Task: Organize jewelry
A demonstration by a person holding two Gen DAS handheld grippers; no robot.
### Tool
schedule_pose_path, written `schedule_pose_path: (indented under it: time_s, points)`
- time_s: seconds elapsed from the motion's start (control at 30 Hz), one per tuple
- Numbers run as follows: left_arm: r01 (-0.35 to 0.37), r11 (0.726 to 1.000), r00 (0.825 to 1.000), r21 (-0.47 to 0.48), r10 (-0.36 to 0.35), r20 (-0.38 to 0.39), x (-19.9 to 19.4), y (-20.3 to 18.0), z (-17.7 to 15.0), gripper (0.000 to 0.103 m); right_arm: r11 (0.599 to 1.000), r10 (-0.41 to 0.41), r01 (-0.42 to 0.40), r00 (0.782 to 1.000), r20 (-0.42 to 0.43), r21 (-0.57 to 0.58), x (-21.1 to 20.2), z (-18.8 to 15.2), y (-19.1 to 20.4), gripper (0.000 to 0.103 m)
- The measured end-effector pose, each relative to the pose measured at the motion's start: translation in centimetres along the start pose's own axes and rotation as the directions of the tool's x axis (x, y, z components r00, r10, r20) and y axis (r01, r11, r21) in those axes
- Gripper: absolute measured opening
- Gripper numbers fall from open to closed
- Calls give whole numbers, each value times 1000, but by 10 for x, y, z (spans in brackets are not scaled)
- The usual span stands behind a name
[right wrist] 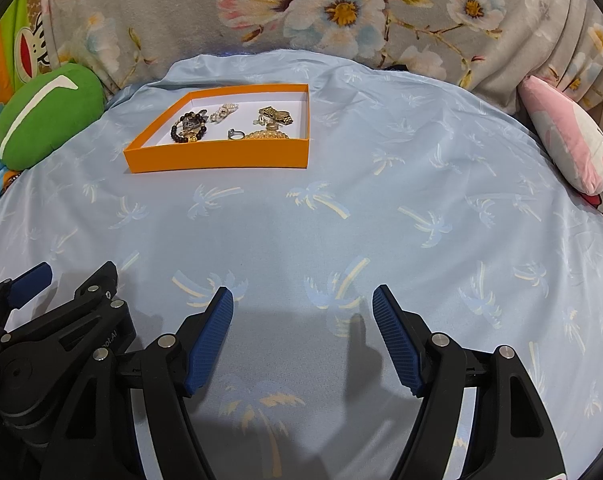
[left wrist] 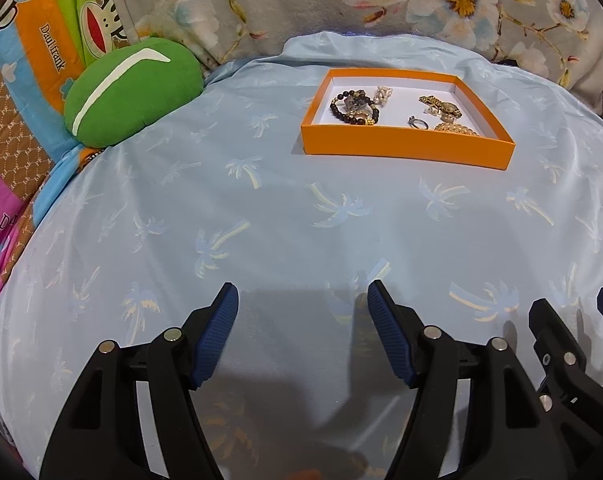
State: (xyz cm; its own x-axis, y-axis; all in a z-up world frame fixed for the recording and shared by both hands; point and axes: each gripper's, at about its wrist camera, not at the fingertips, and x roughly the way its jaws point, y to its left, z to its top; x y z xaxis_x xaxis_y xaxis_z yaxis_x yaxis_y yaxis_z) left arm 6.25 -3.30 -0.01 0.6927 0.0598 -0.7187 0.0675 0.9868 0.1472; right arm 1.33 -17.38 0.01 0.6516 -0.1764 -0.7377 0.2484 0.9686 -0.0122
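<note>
On the far part of a pale blue palm-print cloth [left wrist: 261, 208], an orange tray [left wrist: 405, 146] with a white floor, lying flat, long axis running left to right, one long wall turned toward the near edge. Inside, toward the left end, a dark beaded bracelet [left wrist: 343, 114] looped around a small heap of gold and grey pieces; just beyond it, a small pearl cluster [left wrist: 382, 95]. Toward the right end, a gold watch [left wrist: 441, 106], band stretched roughly left to right; nearer, a silver ring [left wrist: 418, 123] lying flat, and beside it, against the near wall, a gold beaded piece [left wrist: 457, 129]. Same contents in the right wrist view, tray [right wrist: 217, 156] shifted to the left of frame, ring [right wrist: 235, 134] between bracelet [right wrist: 187, 130] and gold beaded piece [right wrist: 267, 134].

At the near edge, left gripper [left wrist: 303, 308], blue ribbed fingers [left wrist: 217, 332] spread wide, nothing between them, aimed toward the tray and well apart from it. Right gripper [right wrist: 303, 312] just beside it on the right, fingers [right wrist: 395, 340] likewise parted and empty, above bare cloth.

To the left of the cloth, a green cushion [left wrist: 131, 92] with a white stripe, resting against a striped cartoon-print fabric [left wrist: 41, 44]. Behind, a grey floral fabric [right wrist: 341, 8]. At the right edge, a pink-and-white plush [right wrist: 569, 140].
</note>
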Motion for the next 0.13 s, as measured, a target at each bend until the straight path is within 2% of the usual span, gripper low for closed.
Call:
schedule_pose_path:
  time_s: [0.13]
  points:
    - [-2,1000,1000,0,2,1,0,0,0,65,1000,-2,2,1000,3,-1,0,0,-2,71]
